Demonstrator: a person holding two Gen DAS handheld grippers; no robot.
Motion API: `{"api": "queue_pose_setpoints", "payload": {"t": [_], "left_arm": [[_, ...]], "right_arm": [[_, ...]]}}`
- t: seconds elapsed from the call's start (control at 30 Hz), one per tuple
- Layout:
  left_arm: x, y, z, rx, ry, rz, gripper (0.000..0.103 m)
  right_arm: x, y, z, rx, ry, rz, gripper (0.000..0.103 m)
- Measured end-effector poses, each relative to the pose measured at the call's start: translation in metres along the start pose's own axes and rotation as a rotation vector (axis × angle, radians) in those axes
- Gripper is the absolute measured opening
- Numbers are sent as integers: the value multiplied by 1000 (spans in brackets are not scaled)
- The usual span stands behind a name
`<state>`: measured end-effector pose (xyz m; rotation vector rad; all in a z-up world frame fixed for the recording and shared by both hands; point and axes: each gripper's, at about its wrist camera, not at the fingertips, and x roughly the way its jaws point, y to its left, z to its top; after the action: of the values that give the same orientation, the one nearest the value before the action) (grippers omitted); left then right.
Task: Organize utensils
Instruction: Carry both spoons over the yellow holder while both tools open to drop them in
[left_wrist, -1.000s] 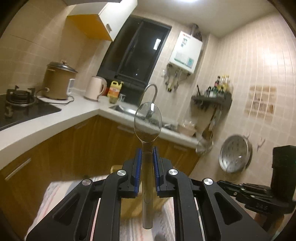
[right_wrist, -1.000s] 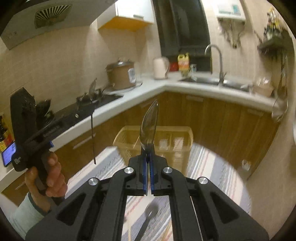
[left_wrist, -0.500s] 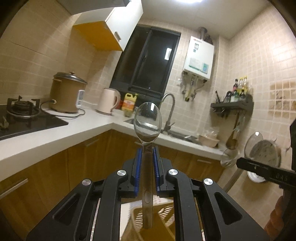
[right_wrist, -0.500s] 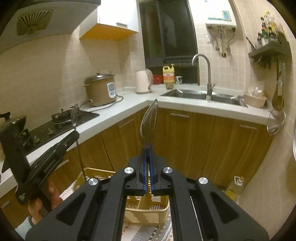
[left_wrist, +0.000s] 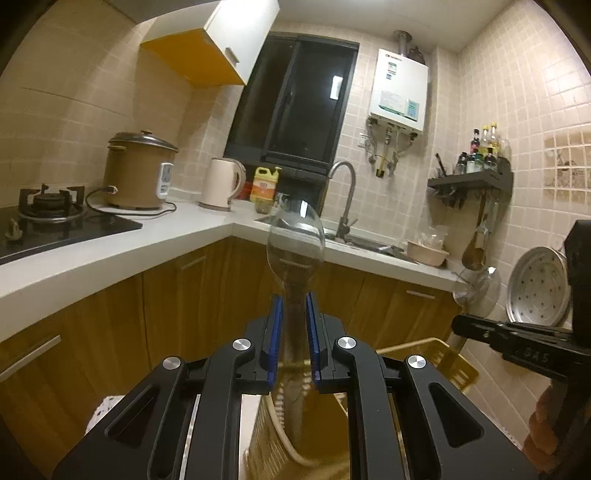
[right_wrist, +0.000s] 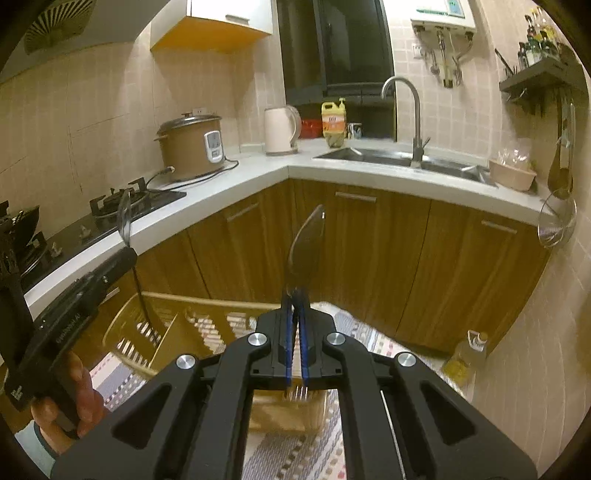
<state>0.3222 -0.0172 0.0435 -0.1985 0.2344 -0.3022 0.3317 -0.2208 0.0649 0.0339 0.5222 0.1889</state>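
Note:
My left gripper (left_wrist: 293, 299) is shut on a clear plastic spoon (left_wrist: 295, 240), bowl up and facing the camera, handle hanging down over a yellow slotted basket (left_wrist: 424, 354). My right gripper (right_wrist: 294, 299) is shut on a second clear spoon (right_wrist: 304, 251), seen edge-on, bowl up. The basket (right_wrist: 166, 332) with its dividers lies below both grippers in the right wrist view. The left gripper (right_wrist: 127, 254) with its spoon shows at the left of the right wrist view; the right gripper's body (left_wrist: 517, 343) shows at the right of the left wrist view.
An L-shaped white counter (right_wrist: 258, 173) carries a gas hob (right_wrist: 122, 206), rice cooker (right_wrist: 192, 147), kettle (right_wrist: 279, 129) and sink (right_wrist: 399, 158). Wooden cabinets (right_wrist: 369, 258) stand behind the basket. A striped mat (right_wrist: 295, 443) lies under it. An oil bottle (right_wrist: 465, 354) stands at the right.
Both cameras have tilted down a little, so the basket fills more of the lower view. Both grippers still hold their spoons upright.

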Motion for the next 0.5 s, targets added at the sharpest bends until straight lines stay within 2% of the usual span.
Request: {"api": "queue_pose_setpoints", "payload": {"t": [0.03, 0.07, 0.1, 0.13, 0.17, 0.2, 0.5], "left_arm": [[-3, -1, 0, 6, 6, -2, 23], [-9, -1, -1, 12, 2, 1, 27], [-14, -2, 0, 14, -2, 6, 30], [-17, -3, 0, 14, 1, 3, 32], [-22, -2, 1, 13, 9, -1, 32], [-27, -2, 1, 11, 14, 0, 32], [-77, -9, 4, 27, 14, 23, 32]], "right_arm": [[-1, 1, -2, 1, 11, 4, 7], [-3, 1, -4, 2, 20, 1, 16], [-6, 2, -6, 1, 23, 0, 31], [-11, 3, -8, -1, 26, 2, 39], [-15, 3, -10, 1, 25, 3, 55], [-21, 4, -13, 3, 20, 9, 58], [-69, 21, -27, -26, 68, 14, 58]]}}
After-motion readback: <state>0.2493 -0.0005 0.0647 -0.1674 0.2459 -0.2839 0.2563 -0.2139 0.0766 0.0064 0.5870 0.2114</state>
